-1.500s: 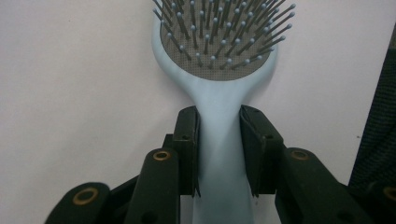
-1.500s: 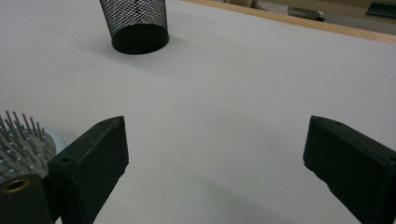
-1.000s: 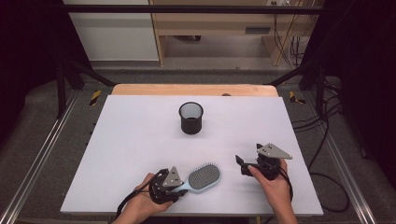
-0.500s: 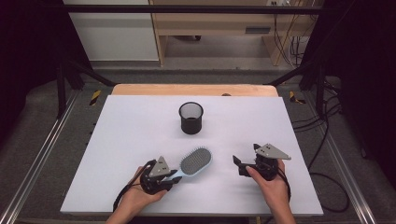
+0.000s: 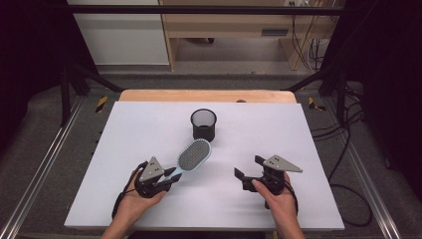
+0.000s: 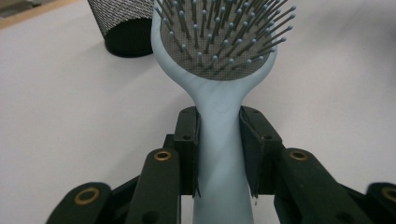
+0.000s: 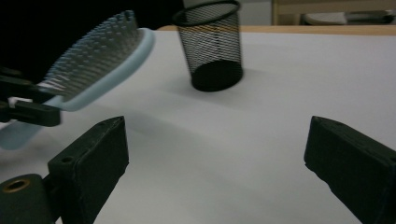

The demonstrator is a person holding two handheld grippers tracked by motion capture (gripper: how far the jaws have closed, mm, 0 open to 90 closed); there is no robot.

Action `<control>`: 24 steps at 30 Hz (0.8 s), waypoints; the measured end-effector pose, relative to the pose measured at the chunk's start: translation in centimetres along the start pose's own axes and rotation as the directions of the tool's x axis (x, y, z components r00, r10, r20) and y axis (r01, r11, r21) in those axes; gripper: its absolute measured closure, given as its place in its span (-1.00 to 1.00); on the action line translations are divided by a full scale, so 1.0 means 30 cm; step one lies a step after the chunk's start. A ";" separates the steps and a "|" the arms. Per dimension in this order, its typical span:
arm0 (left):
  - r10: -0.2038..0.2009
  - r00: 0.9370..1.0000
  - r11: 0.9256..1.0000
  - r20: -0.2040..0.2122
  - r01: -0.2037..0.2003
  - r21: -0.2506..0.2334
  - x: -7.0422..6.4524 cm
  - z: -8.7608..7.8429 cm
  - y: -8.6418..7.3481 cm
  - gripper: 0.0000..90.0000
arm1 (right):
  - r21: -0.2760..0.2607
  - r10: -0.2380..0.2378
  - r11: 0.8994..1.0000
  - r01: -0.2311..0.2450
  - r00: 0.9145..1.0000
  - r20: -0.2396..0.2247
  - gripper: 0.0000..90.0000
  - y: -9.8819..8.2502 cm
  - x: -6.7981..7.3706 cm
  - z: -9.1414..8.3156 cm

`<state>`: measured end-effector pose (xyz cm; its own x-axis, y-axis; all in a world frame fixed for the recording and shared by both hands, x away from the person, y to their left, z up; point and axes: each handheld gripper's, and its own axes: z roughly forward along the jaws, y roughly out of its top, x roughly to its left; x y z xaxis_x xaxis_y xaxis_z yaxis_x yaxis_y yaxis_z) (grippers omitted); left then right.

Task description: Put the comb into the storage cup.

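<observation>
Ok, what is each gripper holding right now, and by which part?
The left gripper is shut on the hairbrush, clamping its handle just below the head. The right gripper is open and holds nothing.

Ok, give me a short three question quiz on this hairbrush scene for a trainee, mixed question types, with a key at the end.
1. True or false: the left hand-held gripper is clamped on the handle of the hairbrush.
2. Which way do the brush's bristles face in the high view? A) up B) down onto the table
3. Fill in: the jaws of the right hand-held gripper stand ____ with nothing between them.

Key: 1 true; 2 A; 3 open. The mesh cup stands upright beyond the brush head on the white table.
</observation>
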<state>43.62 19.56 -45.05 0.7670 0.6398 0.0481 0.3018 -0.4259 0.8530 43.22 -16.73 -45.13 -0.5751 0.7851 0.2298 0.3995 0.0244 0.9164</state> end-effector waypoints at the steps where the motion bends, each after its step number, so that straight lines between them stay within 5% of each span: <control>1: -0.006 1.000 1.000 -0.007 0.006 -0.010 0.002 -0.004 0.001 0.54 | 0.000 0.008 1.000 -0.008 1.000 -0.023 -0.87 0.003 0.019 0.010; 7: -0.031 0.999 0.998 -0.032 0.029 -0.058 0.014 -0.027 -0.002 0.54 | 0.006 0.077 0.997 -0.077 0.984 -0.159 -0.90 0.023 0.125 0.086; 14: -0.028 0.998 0.996 -0.049 0.024 -0.083 0.009 -0.040 0.002 0.54 | 0.004 0.090 0.996 -0.091 0.974 -0.208 -0.92 0.045 0.209 0.177; 24: -0.026 0.998 0.994 -0.061 0.019 -0.112 -0.002 -0.041 0.014 0.54 | -0.012 0.151 0.987 -0.160 0.952 -0.266 -0.93 0.072 0.249 0.231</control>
<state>42.99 20.14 -44.06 0.7232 0.6883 0.0577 0.2508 -0.3395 0.9066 44.74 -6.54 -43.70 -0.6771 0.5867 0.4442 0.4779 -0.1085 0.8717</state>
